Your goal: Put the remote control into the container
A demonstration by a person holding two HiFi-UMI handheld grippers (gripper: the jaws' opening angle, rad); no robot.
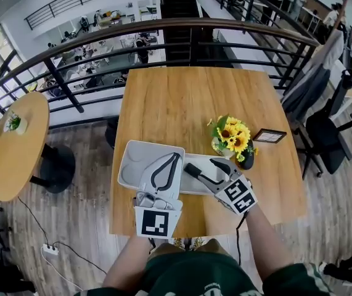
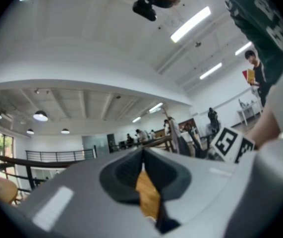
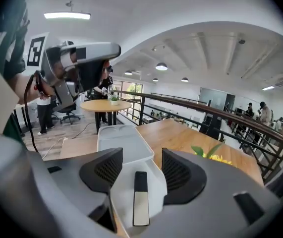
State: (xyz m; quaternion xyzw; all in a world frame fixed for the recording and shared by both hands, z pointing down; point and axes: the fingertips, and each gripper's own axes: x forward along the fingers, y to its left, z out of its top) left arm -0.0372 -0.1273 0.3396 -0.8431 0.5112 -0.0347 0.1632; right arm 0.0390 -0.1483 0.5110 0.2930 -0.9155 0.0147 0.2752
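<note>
Remote control [image 3: 140,198] is lying flat in the near white container [image 3: 123,197], right under the right gripper [image 3: 141,169]. Its jaws are spread wide either side, not touching it. Left gripper [image 2: 142,157] is pinched closed on nothing. Looks like the drop's basically done, so I'd lift straight up with the jaws wide so nothing snags.

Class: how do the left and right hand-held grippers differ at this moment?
The left hand-held gripper has its jaws shut; the right hand-held gripper has them apart. The left holds nothing; the right frames the remote lying in the white tray, without gripping it. Both are grey.
</note>
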